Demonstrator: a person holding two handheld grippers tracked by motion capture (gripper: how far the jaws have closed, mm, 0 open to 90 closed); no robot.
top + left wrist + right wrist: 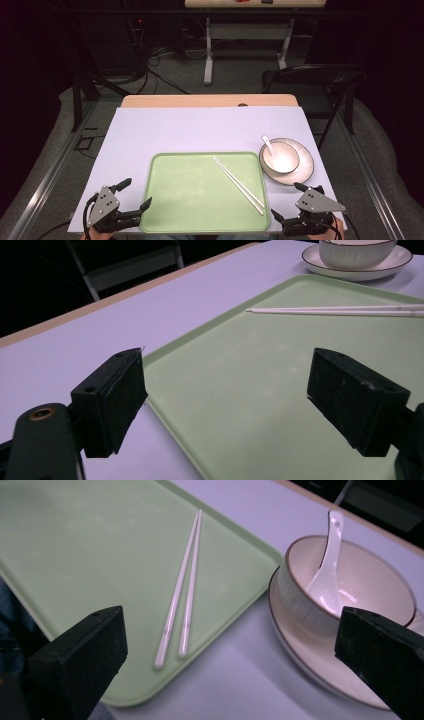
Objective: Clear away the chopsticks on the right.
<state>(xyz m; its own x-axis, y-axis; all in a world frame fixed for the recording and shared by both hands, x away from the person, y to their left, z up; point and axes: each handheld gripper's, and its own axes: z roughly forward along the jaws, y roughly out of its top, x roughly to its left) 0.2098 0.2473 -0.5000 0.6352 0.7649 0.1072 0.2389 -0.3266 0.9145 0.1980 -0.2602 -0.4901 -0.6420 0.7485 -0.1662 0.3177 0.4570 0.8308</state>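
A pale green tray [190, 200] lies at the front middle of the lilac table mat, with a pair of white chopsticks [238, 183] lying diagonally on its right half. To the tray's right a white bowl [281, 157] sits on a plate [303, 167], a white spoon [268, 145] resting in it. My left gripper [136, 195] is open at the tray's front left corner, its jaws straddling the tray [240, 385] edge. My right gripper [289, 201] is open at the front right, just short of the plate; chopsticks [182, 597], bowl [350, 580] and spoon [327, 565] lie ahead between its jaws.
A lilac mat [200, 130] covers a wooden table. Behind it stand a black folding chair [320, 80] at the right and a grey desk frame [245, 37] farther back, with cables on the floor. Bare mat lies behind the tray.
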